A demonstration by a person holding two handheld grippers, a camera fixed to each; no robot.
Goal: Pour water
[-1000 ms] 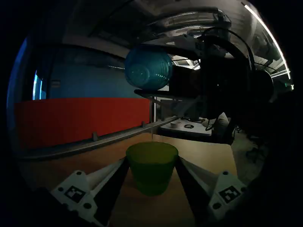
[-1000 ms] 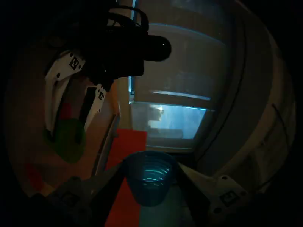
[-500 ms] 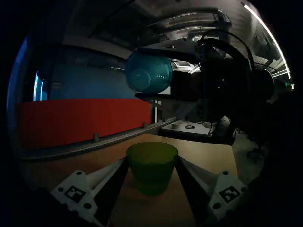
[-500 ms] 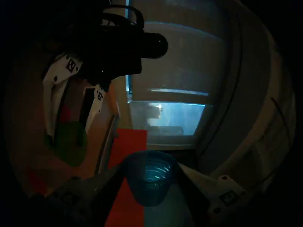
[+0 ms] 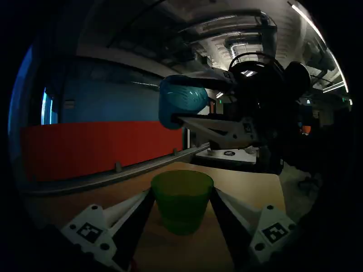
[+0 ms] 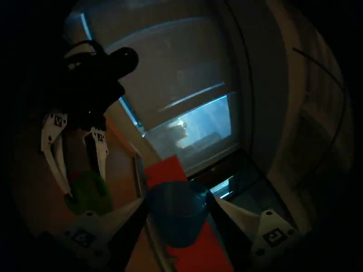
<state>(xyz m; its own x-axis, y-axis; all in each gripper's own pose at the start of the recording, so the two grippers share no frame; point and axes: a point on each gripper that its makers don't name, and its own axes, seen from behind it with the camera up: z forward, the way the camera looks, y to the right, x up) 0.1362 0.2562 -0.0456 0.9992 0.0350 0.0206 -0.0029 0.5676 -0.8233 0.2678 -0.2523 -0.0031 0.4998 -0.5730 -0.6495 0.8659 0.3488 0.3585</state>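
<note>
Two tapered cups, left gripper [image 5: 181,192] clamping green cup [image 5: 182,206], right gripper [image 6: 178,199] clamping blue cup [image 6: 176,220]

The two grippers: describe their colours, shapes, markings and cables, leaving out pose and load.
The left gripper has two white, wedge-shaped fingers with dark inner faces, each carrying a square black-and-white marker near its base. The right gripper is built alike; in the left gripper view its body is black and bulky, with a black cable looping over it.
</note>
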